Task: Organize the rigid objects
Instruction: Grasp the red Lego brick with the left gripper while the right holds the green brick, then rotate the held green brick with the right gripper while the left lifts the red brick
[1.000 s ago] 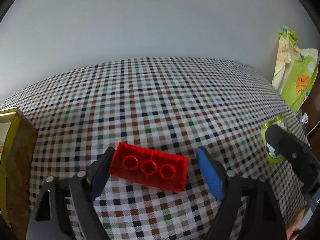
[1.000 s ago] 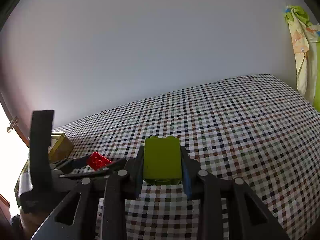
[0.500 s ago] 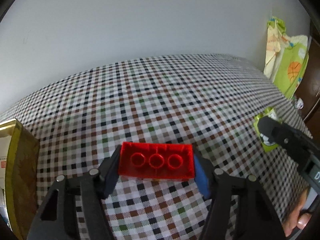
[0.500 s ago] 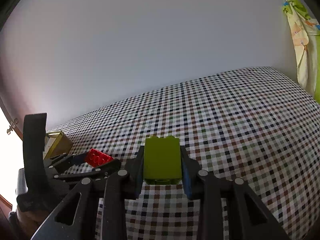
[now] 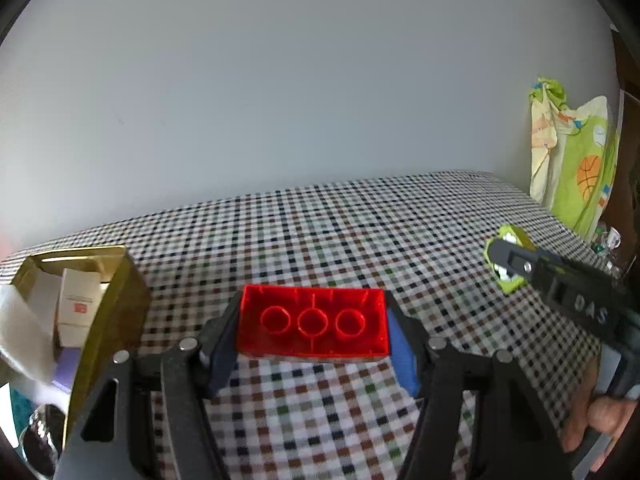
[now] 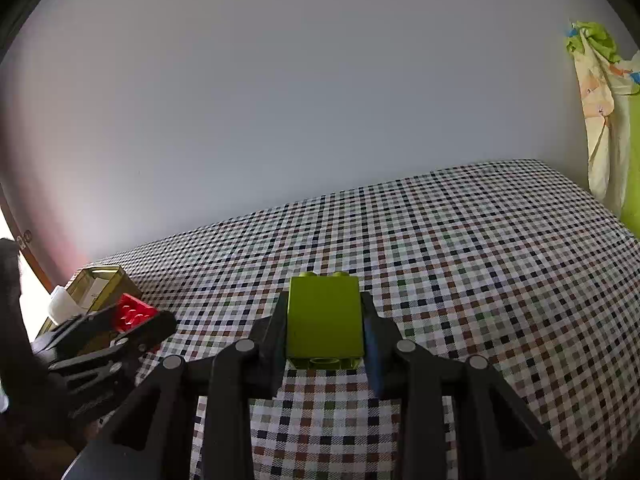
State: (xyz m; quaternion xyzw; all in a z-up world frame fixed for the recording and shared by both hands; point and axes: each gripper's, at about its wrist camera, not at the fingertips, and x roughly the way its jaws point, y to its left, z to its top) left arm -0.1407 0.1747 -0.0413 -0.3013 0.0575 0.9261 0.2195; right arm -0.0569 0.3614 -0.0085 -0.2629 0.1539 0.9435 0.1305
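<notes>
A red toy brick [image 5: 313,322], its hollow underside with three rings facing the camera, is clamped between the blue pads of my left gripper [image 5: 312,332] and held above the checkered cloth. In the right wrist view the same red brick [image 6: 134,315] shows at the far left in that gripper. My right gripper [image 6: 325,326] is shut on a lime-green brick [image 6: 324,322], studs pointing away. From the left wrist view the green brick [image 5: 506,258] shows at the right, partly hidden behind the right gripper's fingers [image 5: 516,258].
A checkered tablecloth [image 5: 360,240] covers the table up to a plain wall. A yellow-tinted clear box [image 5: 108,312] holding small cartons stands at the left edge. Green and yellow printed fabric [image 5: 576,160] hangs at the far right. A person's hand [image 5: 588,420] grips the right tool.
My left gripper closed on the red brick, lifted it off the cloth and swung left, bringing the yellow box into fuller view. The right gripper kept still with the green brick.
</notes>
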